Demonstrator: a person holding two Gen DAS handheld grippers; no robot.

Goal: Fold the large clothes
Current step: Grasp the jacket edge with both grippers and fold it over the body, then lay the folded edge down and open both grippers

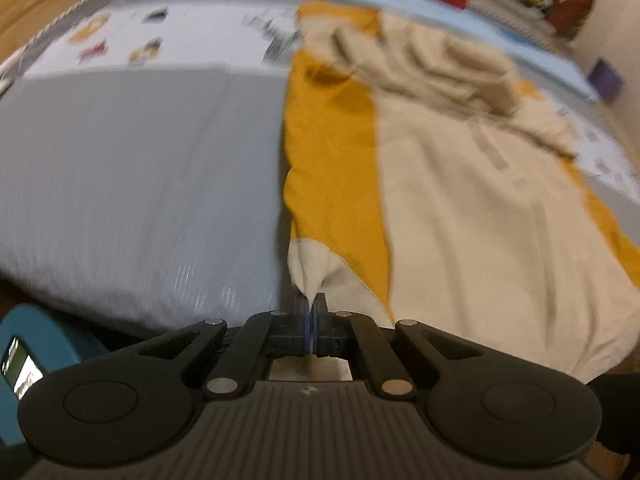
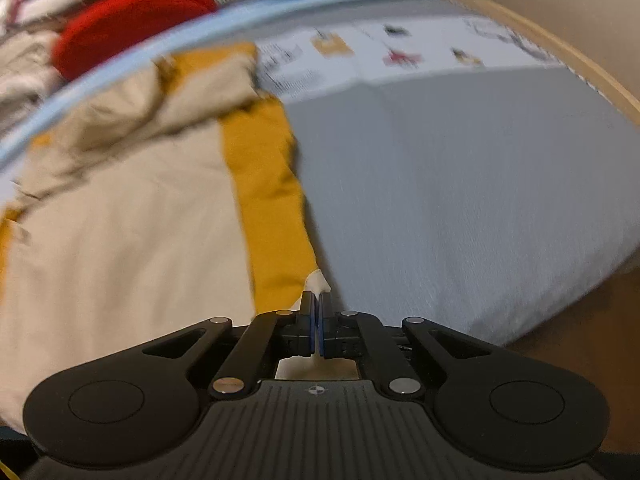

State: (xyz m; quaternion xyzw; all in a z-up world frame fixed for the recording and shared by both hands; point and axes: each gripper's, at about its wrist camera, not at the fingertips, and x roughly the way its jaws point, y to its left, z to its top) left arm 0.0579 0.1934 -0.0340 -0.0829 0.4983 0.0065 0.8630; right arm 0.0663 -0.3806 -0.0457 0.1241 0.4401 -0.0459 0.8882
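A large beige and mustard-yellow garment (image 1: 460,184) lies spread on a grey bed surface (image 1: 132,184). Its far end is bunched in folds. My left gripper (image 1: 310,304) is shut on a beige corner of the garment's near left edge, which is pulled up into a point. In the right wrist view the same garment (image 2: 120,220) lies on the left. My right gripper (image 2: 316,302) is shut on a beige corner at the garment's near right edge, beside the mustard band (image 2: 272,216).
A printed white and blue sheet (image 1: 192,36) lies along the far side of the bed. A red item (image 2: 132,16) and piled clothes sit behind it. The grey surface (image 2: 460,200) stretches right to a wooden edge (image 2: 580,64). A teal object (image 1: 36,356) is at lower left.
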